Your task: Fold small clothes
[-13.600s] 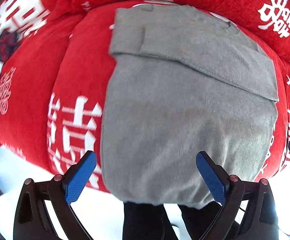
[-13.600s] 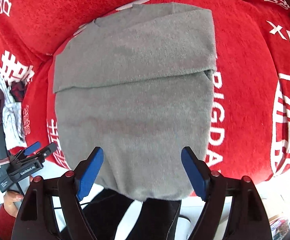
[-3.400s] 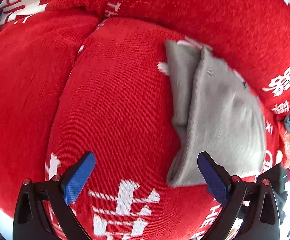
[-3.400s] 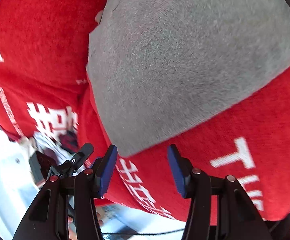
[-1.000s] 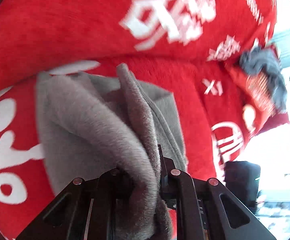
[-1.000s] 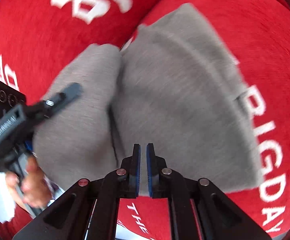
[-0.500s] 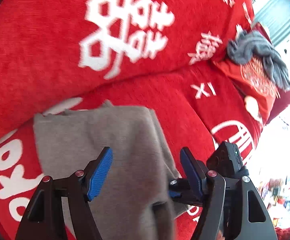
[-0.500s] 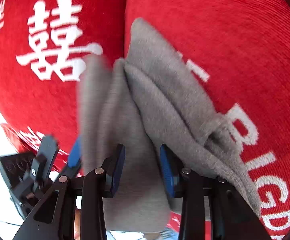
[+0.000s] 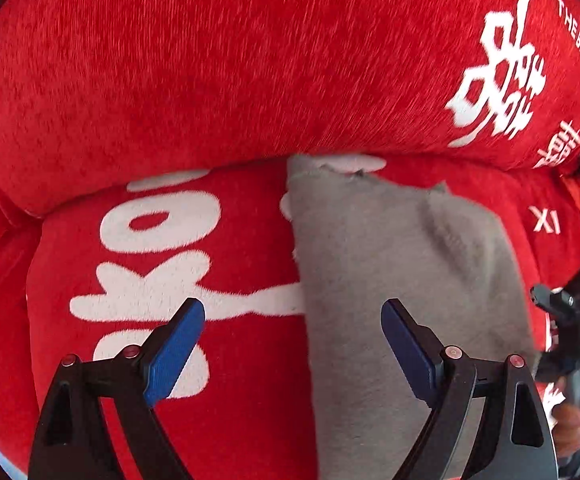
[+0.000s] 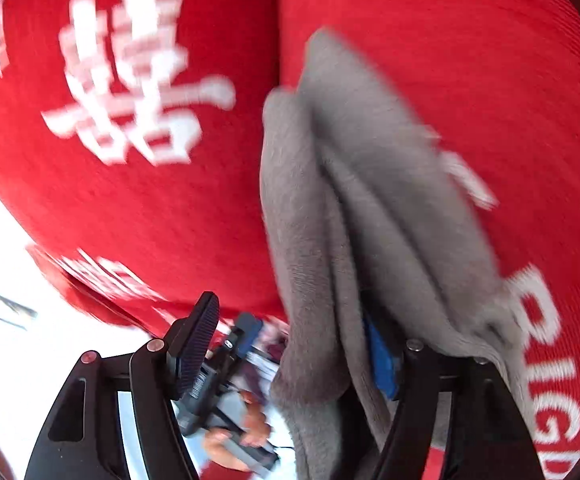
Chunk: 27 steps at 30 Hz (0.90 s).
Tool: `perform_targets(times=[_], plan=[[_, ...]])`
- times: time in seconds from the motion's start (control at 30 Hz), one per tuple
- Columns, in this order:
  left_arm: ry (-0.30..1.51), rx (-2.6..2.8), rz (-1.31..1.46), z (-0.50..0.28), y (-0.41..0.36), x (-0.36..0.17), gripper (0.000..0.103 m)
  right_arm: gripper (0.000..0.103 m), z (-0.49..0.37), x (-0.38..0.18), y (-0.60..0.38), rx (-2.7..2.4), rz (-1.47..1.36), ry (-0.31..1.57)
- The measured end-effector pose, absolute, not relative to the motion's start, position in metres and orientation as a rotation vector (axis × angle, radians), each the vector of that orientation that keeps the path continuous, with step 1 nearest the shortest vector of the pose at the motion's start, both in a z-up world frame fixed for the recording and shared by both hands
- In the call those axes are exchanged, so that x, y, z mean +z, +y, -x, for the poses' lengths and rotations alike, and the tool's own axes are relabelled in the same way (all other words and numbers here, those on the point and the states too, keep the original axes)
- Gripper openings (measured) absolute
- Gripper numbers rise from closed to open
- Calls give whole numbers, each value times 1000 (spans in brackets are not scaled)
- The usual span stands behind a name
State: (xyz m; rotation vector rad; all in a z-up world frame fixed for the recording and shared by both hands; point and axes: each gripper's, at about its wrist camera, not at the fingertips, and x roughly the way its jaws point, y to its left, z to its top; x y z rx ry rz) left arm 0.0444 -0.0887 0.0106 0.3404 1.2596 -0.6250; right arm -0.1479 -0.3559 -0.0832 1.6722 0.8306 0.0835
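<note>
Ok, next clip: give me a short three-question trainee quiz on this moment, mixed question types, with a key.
1. True or false: the left gripper is clamped shut on the grey garment.
2. Multiple choice: the grey garment lies on A) a wooden table, B) a red cushion with white lettering, C) a metal tray.
3. Short answer: in the right wrist view, which way is the cloth draped relative to the right gripper?

Key
1. False: its jaws have just been opening and stand wide, nothing pinched.
2. B.
3. It hangs over the right-hand blue pad, whose jaws have just been opening.
</note>
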Motion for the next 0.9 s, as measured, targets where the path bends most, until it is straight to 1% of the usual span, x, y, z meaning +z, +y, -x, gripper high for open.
perform_targets(times=[0.03,0.07,0.1,0.17,0.23,0.3,0.4,0.43,0.53,0.6,0.7,0.73,0.77,0.9], plan=[[1260,-623,-350,-43,-88,7,91,57,138,-77,-355,78,-1596,890],[1261,-622,-357,-42,-88,5,91,22,131,-72,-354,61,-1522,942],[1261,-620,-364,-39,-89,4,91,15,118,-60,-353,23,-1374,1034],[1256,-626,-368,-35,-90,5,91,15,106,-36,-349,36,-1212,1054],[1238,-646,-372,-29,-94,10,91,14,102,-2,-349,67,-1092,1001],[1232,-666,-390,-24,-100,9,91,14,108,10,-357,53,-1091,962],[1237,-689,-436,-19,-113,-1,91,14,126,-10,-374,-3,-1157,985],[1240,-693,-452,-17,-117,-7,91,14,134,-29,-379,-24,-1199,1023],[1246,-710,-468,-12,-120,-16,91,17,141,-59,-380,-72,-1236,1101],[1237,-715,-476,-12,-118,-14,91,17,151,-58,-382,-91,-1268,1062],[1255,-713,-489,-14,-110,-11,91,26,170,-47,-384,-154,-1219,1081],[1263,-708,-494,-15,-107,-8,91,36,175,-38,-382,-192,-1165,1117],[1271,-709,-495,-15,-103,-4,91,42,174,-29,-383,-208,-1133,1131],[1305,-754,-473,-7,-88,10,91,42,191,9,-369,-173,-1018,1125]])
